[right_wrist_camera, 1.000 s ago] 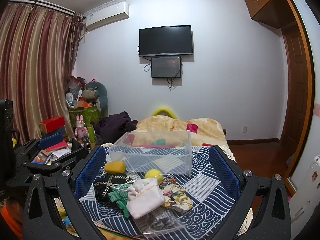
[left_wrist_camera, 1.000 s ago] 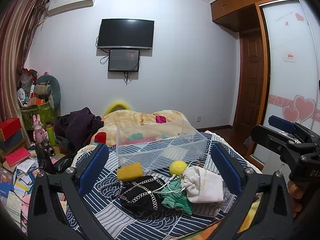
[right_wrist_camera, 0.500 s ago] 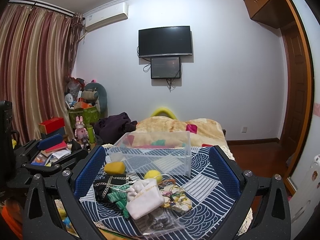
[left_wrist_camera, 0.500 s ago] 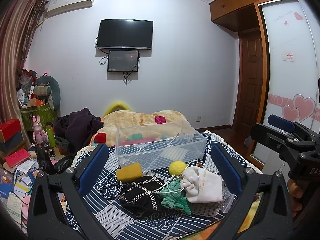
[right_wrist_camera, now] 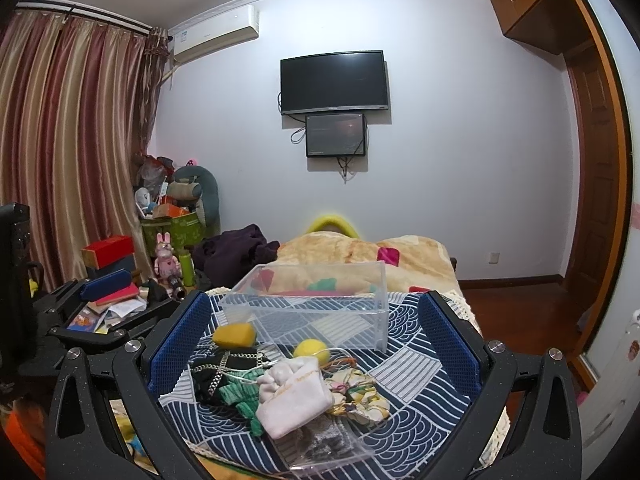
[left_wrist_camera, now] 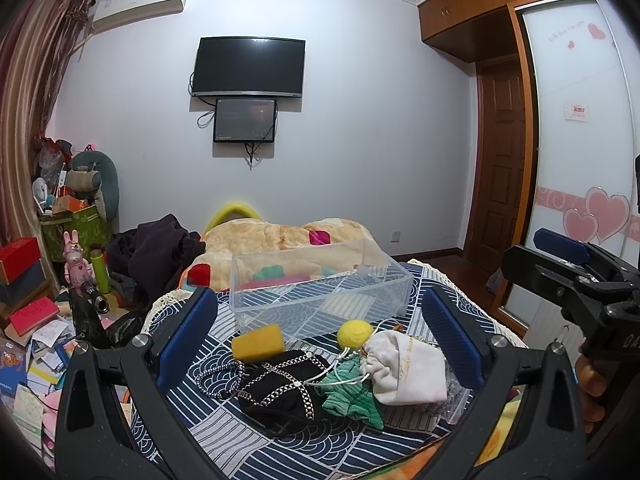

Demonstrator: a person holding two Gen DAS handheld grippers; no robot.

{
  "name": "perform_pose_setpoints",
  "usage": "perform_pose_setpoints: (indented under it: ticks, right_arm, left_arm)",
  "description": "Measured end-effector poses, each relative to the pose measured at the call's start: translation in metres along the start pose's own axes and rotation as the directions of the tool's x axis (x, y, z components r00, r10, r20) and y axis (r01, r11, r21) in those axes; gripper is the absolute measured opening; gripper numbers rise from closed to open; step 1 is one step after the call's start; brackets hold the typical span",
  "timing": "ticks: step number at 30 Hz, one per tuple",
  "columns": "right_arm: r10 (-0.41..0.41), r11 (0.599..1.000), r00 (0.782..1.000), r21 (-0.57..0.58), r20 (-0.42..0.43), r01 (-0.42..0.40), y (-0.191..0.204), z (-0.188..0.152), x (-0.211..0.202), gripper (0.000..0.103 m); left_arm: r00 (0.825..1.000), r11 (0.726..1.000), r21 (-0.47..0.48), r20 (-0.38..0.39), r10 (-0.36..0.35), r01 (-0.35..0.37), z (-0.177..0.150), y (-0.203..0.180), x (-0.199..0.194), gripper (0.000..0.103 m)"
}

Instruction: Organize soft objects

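A clear plastic box point(left_wrist_camera: 320, 284) point(right_wrist_camera: 316, 300) stands on a blue patterned cloth point(left_wrist_camera: 280, 444). In front of it lie a yellow sponge point(left_wrist_camera: 258, 342) point(right_wrist_camera: 234, 335), a yellow ball point(left_wrist_camera: 354, 332) point(right_wrist_camera: 312, 350), a black chain-trimmed pouch point(left_wrist_camera: 280, 388), a green cloth point(left_wrist_camera: 352, 394) point(right_wrist_camera: 240, 394) and a white drawstring bag point(left_wrist_camera: 404, 370) point(right_wrist_camera: 292, 394). A floral scrunchie point(right_wrist_camera: 360, 394) lies right of the bag. My left gripper point(left_wrist_camera: 320, 336) is open and empty above the pile. My right gripper point(right_wrist_camera: 316, 340) is open and empty, also above it.
A beige blanket point(left_wrist_camera: 280, 236) covers the bed behind the box. Dark clothes point(left_wrist_camera: 156, 252) lie at its left. Books, boxes and toys point(left_wrist_camera: 36, 320) clutter the floor on the left. A wardrobe with sliding doors point(left_wrist_camera: 576, 160) and a wooden door point(left_wrist_camera: 500, 160) stand at the right.
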State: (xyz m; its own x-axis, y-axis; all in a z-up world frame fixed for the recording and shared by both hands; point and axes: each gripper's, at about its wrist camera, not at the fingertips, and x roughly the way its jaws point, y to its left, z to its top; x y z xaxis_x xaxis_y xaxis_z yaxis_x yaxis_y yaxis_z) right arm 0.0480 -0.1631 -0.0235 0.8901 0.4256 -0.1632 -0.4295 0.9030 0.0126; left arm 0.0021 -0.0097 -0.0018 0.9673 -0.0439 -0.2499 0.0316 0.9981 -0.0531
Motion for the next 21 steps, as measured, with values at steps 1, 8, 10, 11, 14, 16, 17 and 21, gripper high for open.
perform_pose_setpoints:
  ticks: [1, 8, 10, 11, 14, 16, 17, 21]
  right_arm:
    - [0.0, 1.0, 1.0, 0.001, -0.001, 0.0, 0.0, 0.0, 0.001, 0.103]
    - [0.007, 1.0, 0.998, -0.004, -0.058, -0.007, -0.001, -0.008, 0.012, 0.103]
    - [0.008, 1.0, 0.997, -0.006, -0.08, -0.009, -0.002, -0.014, 0.017, 0.103]
    - [0.01, 1.0, 0.996, -0.006, -0.091, -0.011, -0.003, -0.016, 0.02, 0.103]
    - [0.015, 1.0, 0.99, -0.008, -0.139, -0.016, -0.004, -0.024, 0.031, 0.103]
    - [0.018, 1.0, 0.986, -0.005, -0.166, -0.02, -0.006, -0.028, 0.037, 0.103]
    - [0.02, 1.0, 0.984, -0.004, -0.179, -0.021, -0.007, -0.031, 0.04, 0.102]
    - [0.038, 0.999, 0.966, 0.011, -0.255, -0.037, -0.01, -0.041, 0.055, 0.088]
  left_arm:
    - [1.0, 1.0, -0.001, -0.003, 0.0, 0.0, -0.001, 0.001, 0.001, 0.103]
    - [0.997, 0.999, -0.047, -0.078, -0.006, 0.002, -0.014, 0.02, 0.022, 0.103]
    - [0.995, 0.998, -0.058, -0.099, 0.012, -0.018, -0.02, 0.027, 0.03, 0.103]
    - [0.993, 0.998, -0.062, -0.114, 0.023, -0.03, -0.023, 0.031, 0.035, 0.103]
    - [0.987, 0.994, -0.1, -0.162, 0.018, -0.035, -0.029, 0.045, 0.051, 0.103]
    - [0.981, 0.991, -0.127, -0.193, 0.015, -0.04, -0.034, 0.055, 0.065, 0.097]
    - [0.978, 0.99, -0.134, -0.209, 0.015, -0.044, -0.036, 0.059, 0.071, 0.094]
    - [0.964, 0.986, -0.157, -0.267, 0.006, -0.05, -0.043, 0.071, 0.097, 0.085]
